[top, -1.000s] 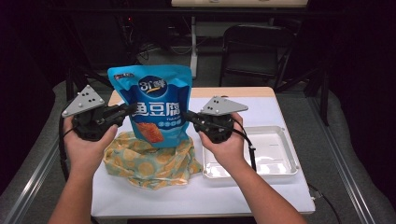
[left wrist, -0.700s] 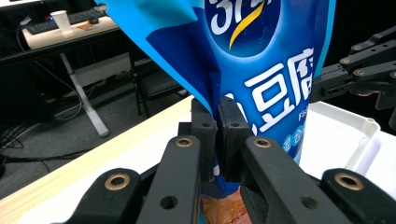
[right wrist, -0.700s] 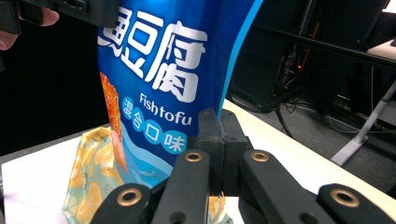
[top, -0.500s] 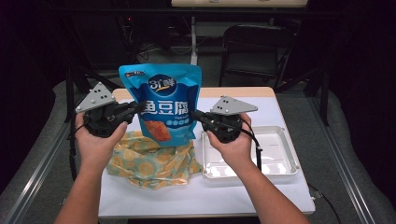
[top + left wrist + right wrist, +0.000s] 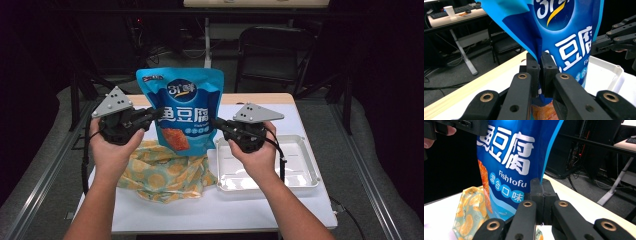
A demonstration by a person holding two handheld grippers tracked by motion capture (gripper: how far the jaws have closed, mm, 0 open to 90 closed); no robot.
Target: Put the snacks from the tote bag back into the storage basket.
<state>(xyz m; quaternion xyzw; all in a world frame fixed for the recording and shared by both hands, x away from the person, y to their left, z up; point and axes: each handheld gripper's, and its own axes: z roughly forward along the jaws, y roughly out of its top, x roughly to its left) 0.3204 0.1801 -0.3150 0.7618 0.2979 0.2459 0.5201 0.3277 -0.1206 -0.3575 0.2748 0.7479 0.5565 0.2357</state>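
White table (image 5: 260,205) spans the lower frame in the high view. At centre you hold the blue snack bag (image 5: 182,112) upright above it, over the yellow patterned cloth (image 5: 160,172) and left of the white tray (image 5: 300,165). Your left claw (image 5: 156,114) is clamped on its left edge, your right claw (image 5: 216,121) on its right edge.

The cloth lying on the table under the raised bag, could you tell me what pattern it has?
The cloth is pale teal-green with yellow-orange citrus slices, clearest in the high view.
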